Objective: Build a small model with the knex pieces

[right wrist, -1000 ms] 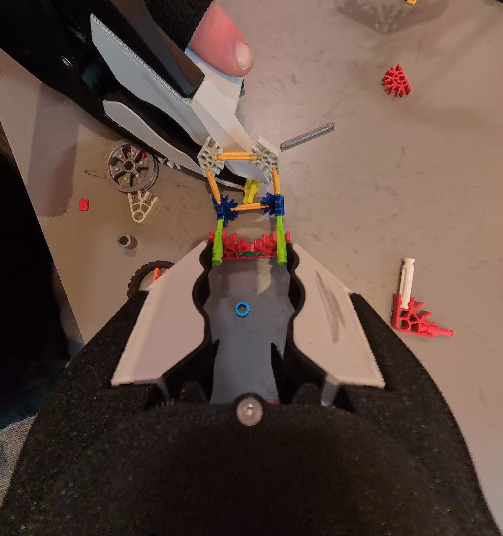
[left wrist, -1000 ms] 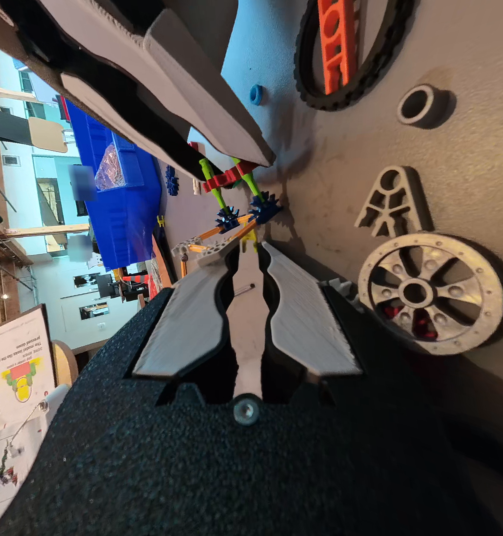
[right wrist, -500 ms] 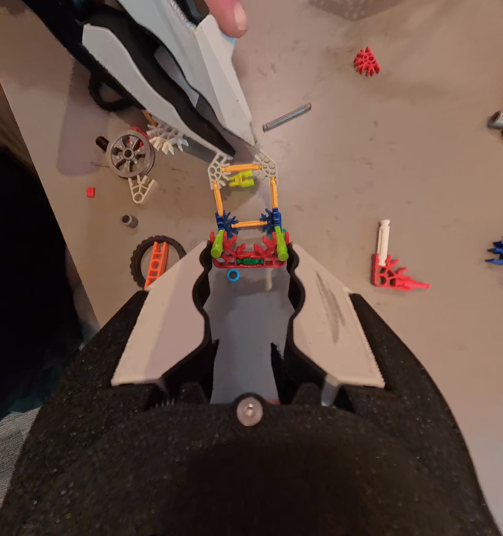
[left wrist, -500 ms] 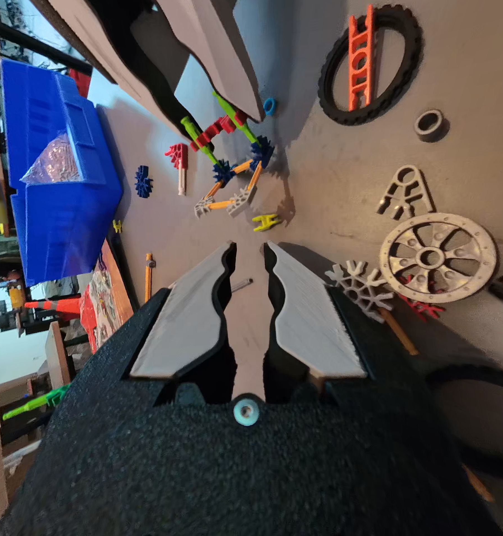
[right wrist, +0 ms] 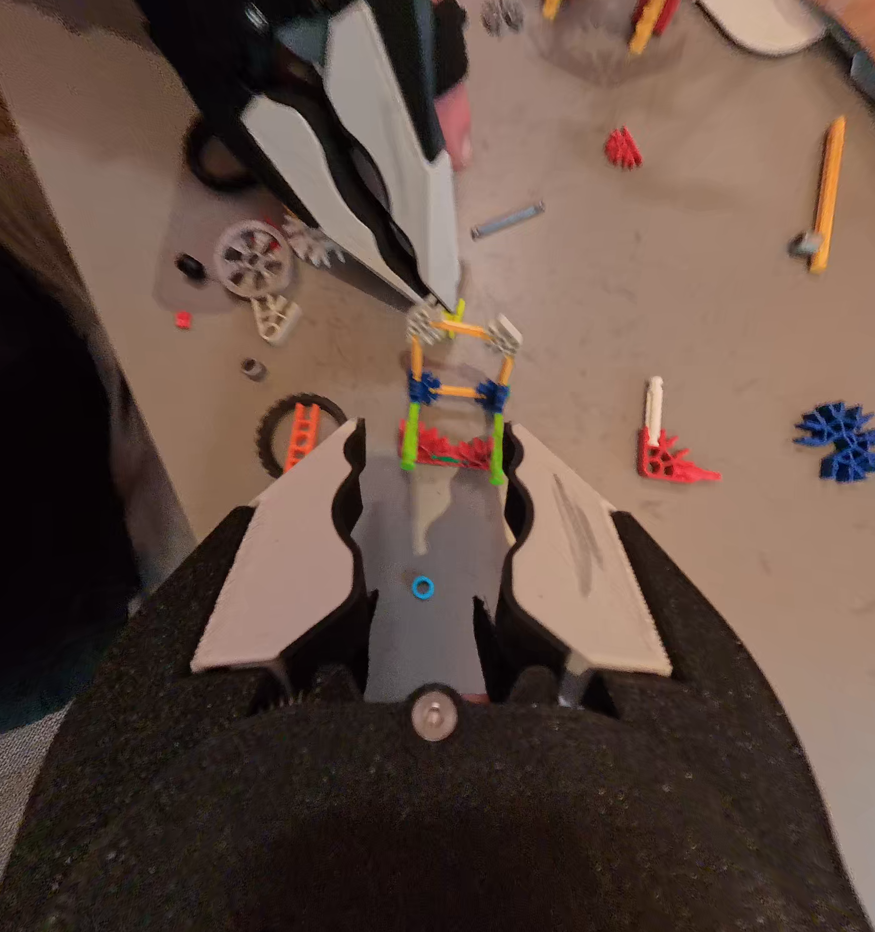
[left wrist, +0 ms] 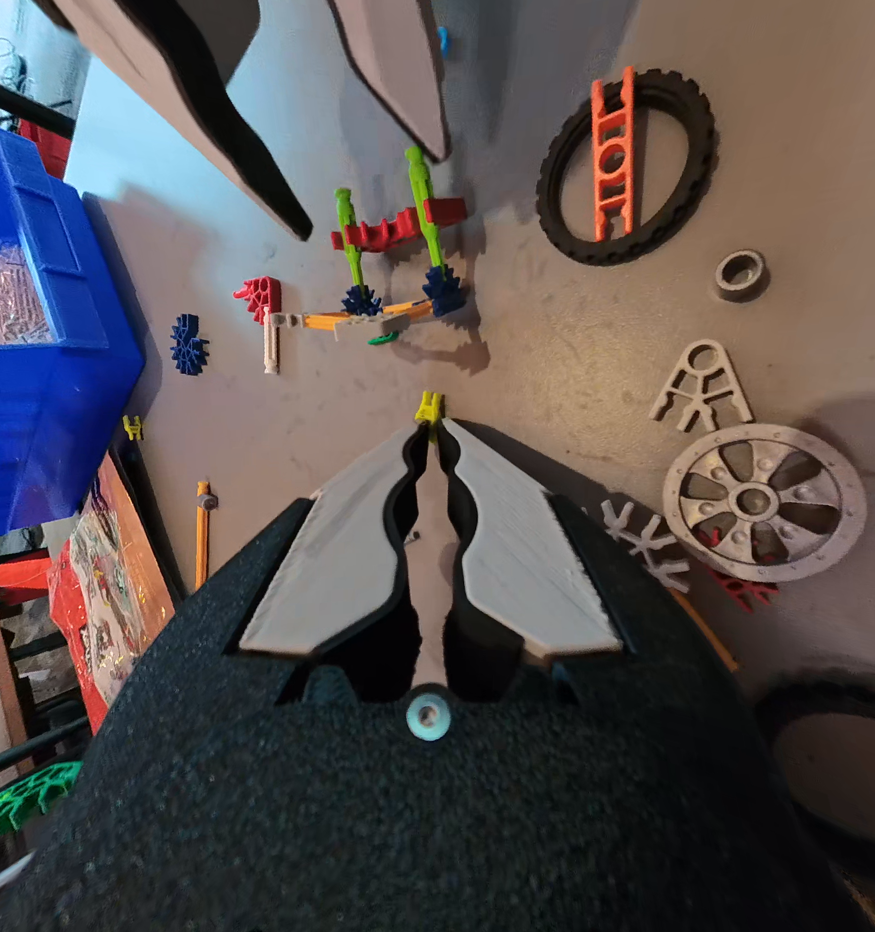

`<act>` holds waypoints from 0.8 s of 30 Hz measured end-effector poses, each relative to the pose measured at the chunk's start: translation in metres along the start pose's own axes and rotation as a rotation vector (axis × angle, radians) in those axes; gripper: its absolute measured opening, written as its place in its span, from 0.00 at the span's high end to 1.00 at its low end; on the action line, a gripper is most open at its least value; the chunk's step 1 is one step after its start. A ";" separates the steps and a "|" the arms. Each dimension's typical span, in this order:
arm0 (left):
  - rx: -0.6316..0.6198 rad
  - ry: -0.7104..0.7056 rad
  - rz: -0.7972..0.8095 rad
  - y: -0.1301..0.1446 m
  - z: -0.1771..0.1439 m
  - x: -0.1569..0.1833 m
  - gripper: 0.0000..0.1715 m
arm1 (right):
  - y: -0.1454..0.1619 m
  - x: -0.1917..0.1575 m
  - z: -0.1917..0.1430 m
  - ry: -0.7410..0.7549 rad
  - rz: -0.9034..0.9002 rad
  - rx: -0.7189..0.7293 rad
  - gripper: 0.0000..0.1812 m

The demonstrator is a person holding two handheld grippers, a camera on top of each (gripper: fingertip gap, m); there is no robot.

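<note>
Silver wheel (left wrist: 763, 502), black tyre (left wrist: 627, 166) and blue bin (left wrist: 32, 353) flank the rod frame (left wrist: 400, 262)

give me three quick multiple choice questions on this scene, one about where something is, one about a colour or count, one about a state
1. Where does the orange ladder piece lie?
A. inside the black tyre ring
B. in the blue bin
C. on the silver wheel

2. How many green rods are on the rod frame?
A. one
B. two
C. four

3. What is the left gripper doing?
A. wide open over nothing
B. closed on the yellow clip
C. holding a blue gear

Answers:
1 A, the tyre ring encircles it in both views.
2 B, one green rod runs down each side to the red connectors.
3 B, its fingertips pinch the yellow clip while the right gripper is holding the frame's red end.
</note>
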State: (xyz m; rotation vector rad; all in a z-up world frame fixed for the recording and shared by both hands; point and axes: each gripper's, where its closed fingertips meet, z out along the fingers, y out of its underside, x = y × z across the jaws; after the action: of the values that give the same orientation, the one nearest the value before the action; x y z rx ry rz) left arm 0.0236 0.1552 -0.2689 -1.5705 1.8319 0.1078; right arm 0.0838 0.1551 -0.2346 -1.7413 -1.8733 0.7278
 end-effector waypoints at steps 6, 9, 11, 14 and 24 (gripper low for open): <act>-0.038 -0.155 0.011 0.005 -0.004 -0.003 1.00 | -0.022 -0.032 0.010 -0.010 0.007 0.082 0.73; -0.036 -0.330 0.125 -0.001 -0.017 -0.014 1.00 | -0.033 -0.024 0.004 0.024 0.076 0.185 0.78; -0.039 -0.424 0.200 -0.008 -0.027 -0.021 1.00 | -0.047 -0.016 -0.006 -0.002 0.155 0.291 0.79; -0.012 -0.567 0.275 -0.021 -0.046 -0.035 1.00 | -0.067 0.001 -0.020 -0.013 0.236 0.406 0.85; 0.057 -0.753 0.309 -0.048 -0.089 -0.055 1.00 | -0.096 -0.007 -0.014 -0.080 0.160 0.415 0.98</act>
State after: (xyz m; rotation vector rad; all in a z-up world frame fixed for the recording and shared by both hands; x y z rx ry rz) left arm 0.0266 0.1455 -0.1543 -0.9899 1.4233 0.6845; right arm 0.0228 0.1442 -0.1598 -1.6181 -1.5040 1.1700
